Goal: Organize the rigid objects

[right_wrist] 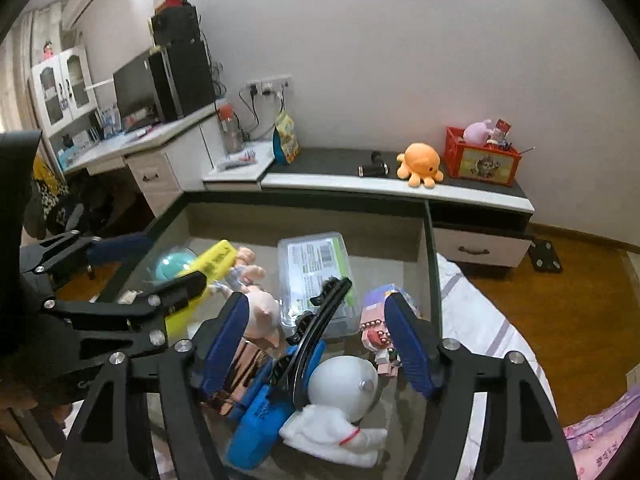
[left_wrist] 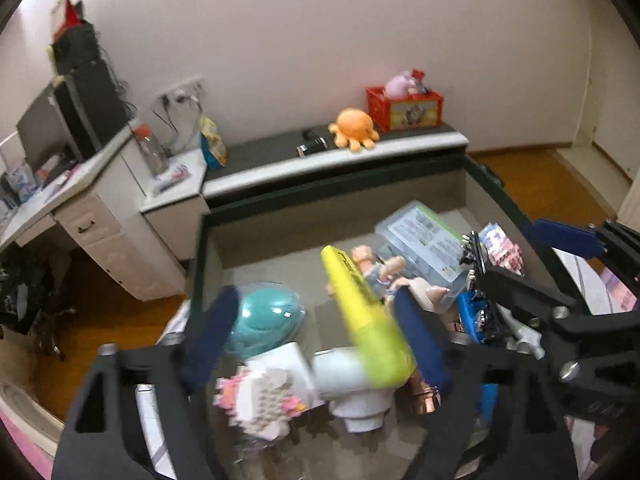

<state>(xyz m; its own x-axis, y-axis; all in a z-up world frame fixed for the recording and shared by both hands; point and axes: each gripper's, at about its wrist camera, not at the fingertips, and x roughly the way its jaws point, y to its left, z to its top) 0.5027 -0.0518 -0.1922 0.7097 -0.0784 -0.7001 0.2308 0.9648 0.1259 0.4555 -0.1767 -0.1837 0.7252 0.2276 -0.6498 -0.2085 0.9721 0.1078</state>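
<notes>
A grey storage box (left_wrist: pixel 320 196) with a dark rim holds several toys. My left gripper (left_wrist: pixel 314 296) hangs open over it. A blurred yellow case (left_wrist: pixel 360 312) lies slanted between its fingers, with no pad pressing on it. Below it sit a white piece (left_wrist: pixel 352 376) and a pink-and-white block figure (left_wrist: pixel 264 400); a teal dome (left_wrist: pixel 264 320) is to the left. My right gripper (right_wrist: pixel 316 300) is also open, above a black hair claw (right_wrist: pixel 320 320), a blue object (right_wrist: pixel 260 412) and a white plush (right_wrist: pixel 344 388). A clear labelled case (right_wrist: pixel 316 276) lies beyond.
A low bench (right_wrist: pixel 400 188) behind the box carries an orange octopus plush (right_wrist: pixel 420 164), a red crate (right_wrist: pixel 480 156) and a small black item. A white desk (right_wrist: pixel 152 144) with a monitor stands at the left. Bedding (right_wrist: pixel 472 320) lies right of the box, over a wooden floor.
</notes>
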